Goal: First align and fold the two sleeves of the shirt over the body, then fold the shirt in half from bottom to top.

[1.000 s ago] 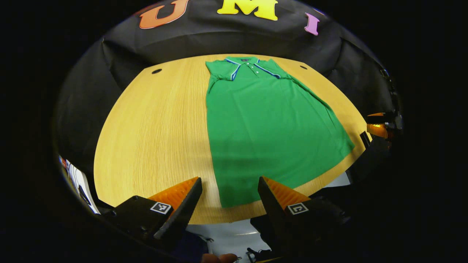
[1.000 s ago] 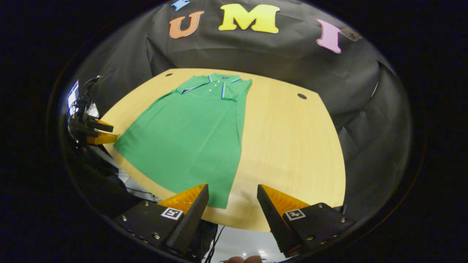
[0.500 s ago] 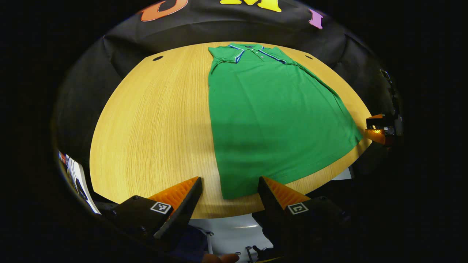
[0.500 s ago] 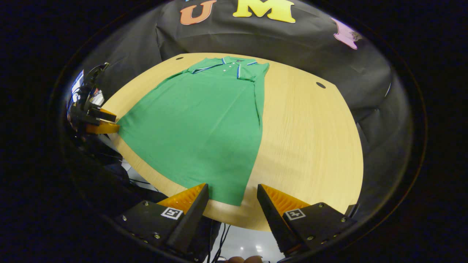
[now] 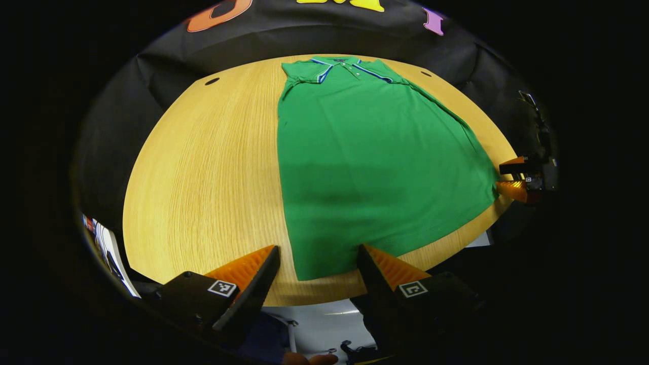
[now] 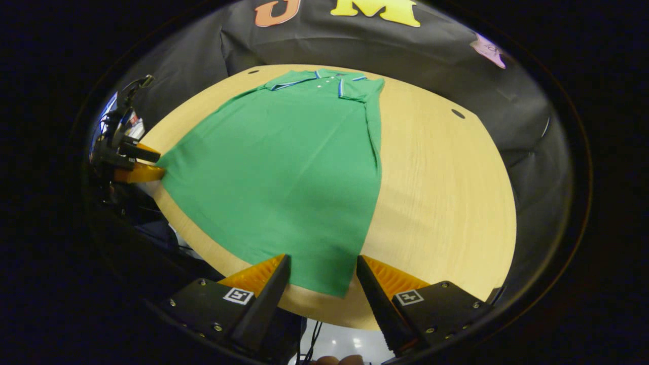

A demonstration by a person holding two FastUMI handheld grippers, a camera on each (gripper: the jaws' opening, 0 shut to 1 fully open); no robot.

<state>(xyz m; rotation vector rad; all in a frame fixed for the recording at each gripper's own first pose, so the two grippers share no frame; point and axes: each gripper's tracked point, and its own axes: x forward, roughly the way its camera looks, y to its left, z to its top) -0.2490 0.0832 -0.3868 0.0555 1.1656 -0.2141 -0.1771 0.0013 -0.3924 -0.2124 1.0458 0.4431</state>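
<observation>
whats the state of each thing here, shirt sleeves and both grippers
shirt: flat on the table, collar at the far end, not yet folded in half
sleeves: already folded in over the body
left gripper: open, fingers either side of the near hem corner
right gripper: open, fingers either side of the other hem corner

shirt (image 5: 375, 162): green polo, blue-and-white trimmed collar (image 5: 340, 69) (buttoned placket)
state: sleeves already folded in over the body, bottom fold not yet done
pose: flat, collar far, hem (image 6: 324, 284) near
place: wooden table (image 5: 203, 167)
</observation>
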